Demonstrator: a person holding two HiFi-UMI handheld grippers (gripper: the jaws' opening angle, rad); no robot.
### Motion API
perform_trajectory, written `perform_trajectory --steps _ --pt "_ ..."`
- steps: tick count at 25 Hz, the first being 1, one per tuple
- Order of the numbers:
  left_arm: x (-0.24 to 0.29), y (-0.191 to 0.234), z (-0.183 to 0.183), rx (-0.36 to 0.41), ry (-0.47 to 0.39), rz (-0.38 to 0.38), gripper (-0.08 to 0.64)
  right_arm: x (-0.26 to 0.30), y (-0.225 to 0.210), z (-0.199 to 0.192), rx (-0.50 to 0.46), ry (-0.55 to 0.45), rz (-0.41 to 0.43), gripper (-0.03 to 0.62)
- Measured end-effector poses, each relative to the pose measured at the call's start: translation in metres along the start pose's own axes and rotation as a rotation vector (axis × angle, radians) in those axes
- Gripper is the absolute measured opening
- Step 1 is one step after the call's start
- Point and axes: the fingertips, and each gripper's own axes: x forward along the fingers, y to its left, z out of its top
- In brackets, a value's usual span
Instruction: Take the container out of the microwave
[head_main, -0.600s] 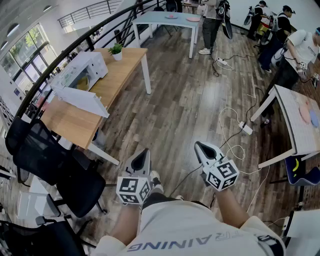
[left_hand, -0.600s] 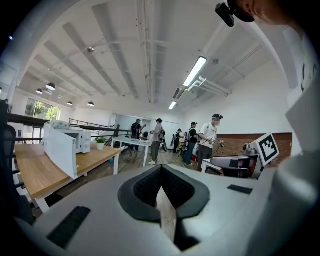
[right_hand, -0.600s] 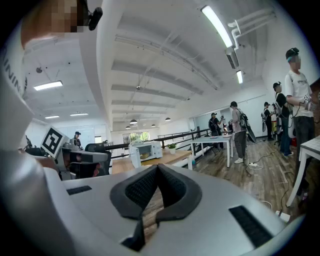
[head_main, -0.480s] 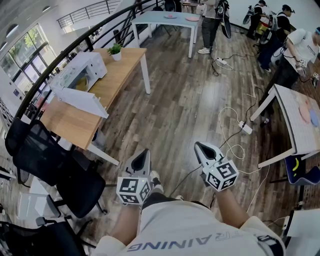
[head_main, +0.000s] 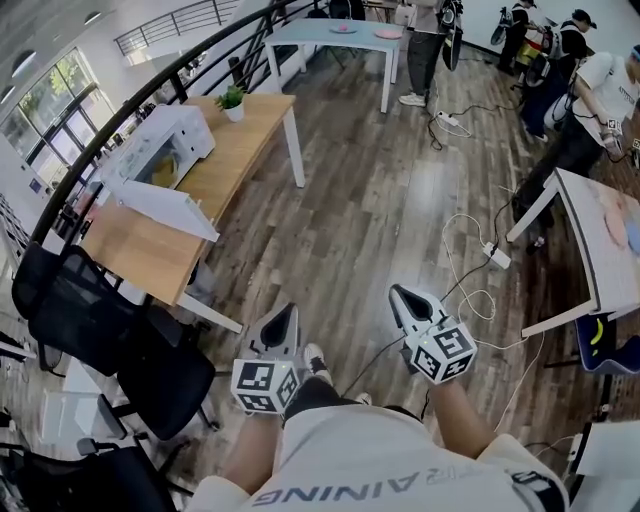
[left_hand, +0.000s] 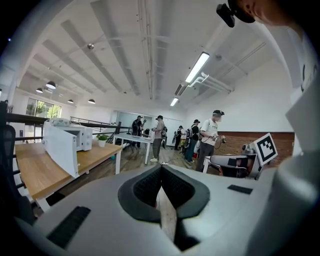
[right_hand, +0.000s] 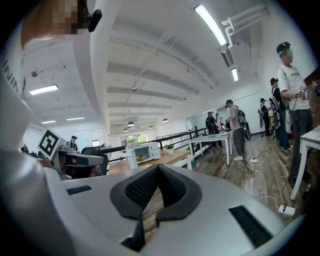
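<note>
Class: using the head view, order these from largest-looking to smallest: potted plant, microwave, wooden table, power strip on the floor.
1. wooden table
2. microwave, with its door open
3. potted plant and power strip: these look about alike and sit at different distances from the camera, so I leave them unranked.

Open-plan office: wooden desks (head_main: 150, 250), swivel chairs (head_main: 85, 320), mezzanine railing (head_main: 180, 70).

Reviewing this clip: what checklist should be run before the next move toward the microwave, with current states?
1. Microwave door open: ok.
2. Container identifiable inside: cannot tell, only a yellowish shape.
3. Left claw empty: ok, shut on nothing.
4. Right claw empty: ok, shut on nothing.
5. Claws opened for grasping: not ok.
6. Microwave within reach: not ok, floor lies between.
</note>
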Motion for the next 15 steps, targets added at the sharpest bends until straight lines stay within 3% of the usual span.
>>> perform_trajectory --steps 10,15 --pt "0.059 0.066 0.002 -0.039 0.029 0.025 0.031 0.083 -0.028 -0.006 0.033 0.03 -0.005 0.023" --pt "0.108 0.111 0.025 -0.046 0.013 0.019 0.031 0.137 -0.046 0.009 0.033 0.032 -0.031 0.023"
